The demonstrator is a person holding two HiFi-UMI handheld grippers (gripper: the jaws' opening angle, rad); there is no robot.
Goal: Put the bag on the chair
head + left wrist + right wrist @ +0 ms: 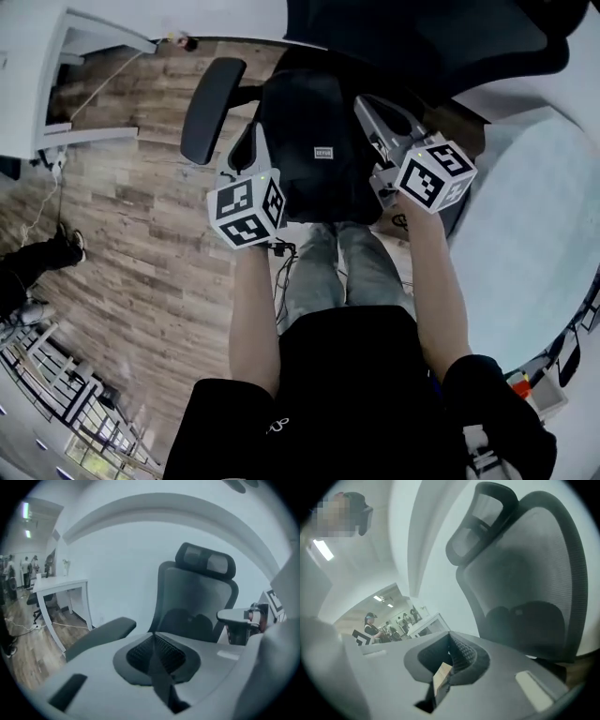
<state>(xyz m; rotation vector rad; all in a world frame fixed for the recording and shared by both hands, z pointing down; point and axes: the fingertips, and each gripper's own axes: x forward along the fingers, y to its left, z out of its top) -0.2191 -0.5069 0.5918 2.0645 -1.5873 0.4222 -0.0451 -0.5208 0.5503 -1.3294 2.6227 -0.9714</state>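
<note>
At the chair (pixel 211 108), left claw (pixel 154 641) clamps a black strap (pixel 161 681) of the bag (pixel 314 122), right claw (pixel 450 641) clamps its tan-tagged strap (pixel 440 677).

The head view looks steeply down from above the person's arms onto the bag (pixel 314 141), the chair (pixel 422 37) and the floor (pixel 141 216). The left gripper view sits close behind the left tongs (pixel 152 637) and faces roughly level at the backrest (pixel 197 606) and headrest (pixel 206 562). The right gripper view, behind the right tongs (pixel 449 641), tilts upward and stands nearer to that same backrest (pixel 534 573) and headrest (pixel 480 522). All three views share the chair. The head view and left gripper view both catch one armrest (pixel 211 108) (pixel 101 634).
</note>
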